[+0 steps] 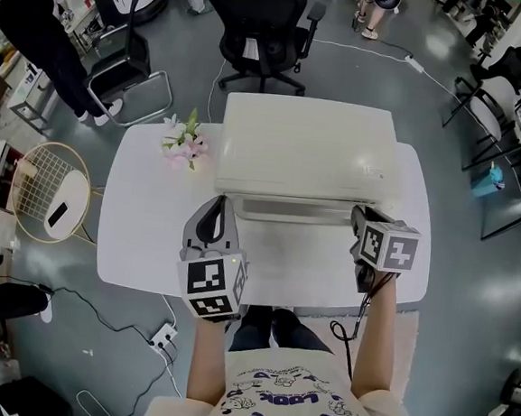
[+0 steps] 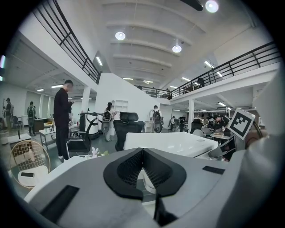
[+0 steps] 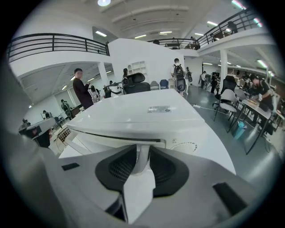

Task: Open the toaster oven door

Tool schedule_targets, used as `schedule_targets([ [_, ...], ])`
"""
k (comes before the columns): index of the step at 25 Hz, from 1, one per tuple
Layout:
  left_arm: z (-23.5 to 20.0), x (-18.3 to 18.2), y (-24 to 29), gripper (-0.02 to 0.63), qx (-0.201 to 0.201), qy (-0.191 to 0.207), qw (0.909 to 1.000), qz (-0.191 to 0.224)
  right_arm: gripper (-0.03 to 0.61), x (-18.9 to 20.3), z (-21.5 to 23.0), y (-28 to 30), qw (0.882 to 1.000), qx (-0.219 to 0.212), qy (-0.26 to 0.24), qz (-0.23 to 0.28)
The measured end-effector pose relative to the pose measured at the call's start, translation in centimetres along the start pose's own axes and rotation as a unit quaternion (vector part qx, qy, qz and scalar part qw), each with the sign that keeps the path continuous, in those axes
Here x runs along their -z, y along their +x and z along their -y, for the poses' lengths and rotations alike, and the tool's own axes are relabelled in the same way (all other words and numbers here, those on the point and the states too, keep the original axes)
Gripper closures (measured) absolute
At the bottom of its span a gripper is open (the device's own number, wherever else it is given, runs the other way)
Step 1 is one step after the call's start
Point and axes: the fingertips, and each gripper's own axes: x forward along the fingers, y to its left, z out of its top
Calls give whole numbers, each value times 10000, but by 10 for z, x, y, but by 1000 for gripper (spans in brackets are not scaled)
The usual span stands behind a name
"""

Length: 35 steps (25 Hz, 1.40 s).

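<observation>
A white toaster oven (image 1: pixel 306 157) sits at the back of the white table (image 1: pixel 141 228), its door handle (image 1: pixel 292 210) running along the front. My right gripper (image 1: pixel 361 219) is at the handle's right end. In the right gripper view the white handle post (image 3: pixel 142 156) stands between the black pads (image 3: pixel 167 171), which press on it, with the oven (image 3: pixel 133 111) just beyond. My left gripper (image 1: pixel 213 209) hovers over the table in front of the oven's left part, apart from it. Its tips meet in the left gripper view (image 2: pixel 142 151), nothing between them; the oven (image 2: pixel 164 142) lies ahead.
A bunch of pink and white flowers (image 1: pixel 183 141) lies on the table left of the oven. A black office chair (image 1: pixel 258 30) stands behind the table, a round wire stand (image 1: pixel 52 192) to its left. A person (image 1: pixel 40 38) stands far left. A power strip (image 1: pixel 163 336) lies on the floor.
</observation>
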Motion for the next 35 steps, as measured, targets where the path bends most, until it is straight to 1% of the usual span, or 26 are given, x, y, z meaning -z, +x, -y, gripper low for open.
schedule_targets([
  [11, -4, 4, -4, 609, 109, 44, 9999, -11, 491, 12, -1, -5, 9999, 71, 98, 53],
  [21, -1, 3, -10, 609, 273, 87, 9996, 16, 492, 30, -4, -15, 9999, 92, 111, -81],
  [35, 16, 1, -17, 609, 445, 111, 9989, 107, 492, 70, -8, -25, 9996, 3, 108, -255],
])
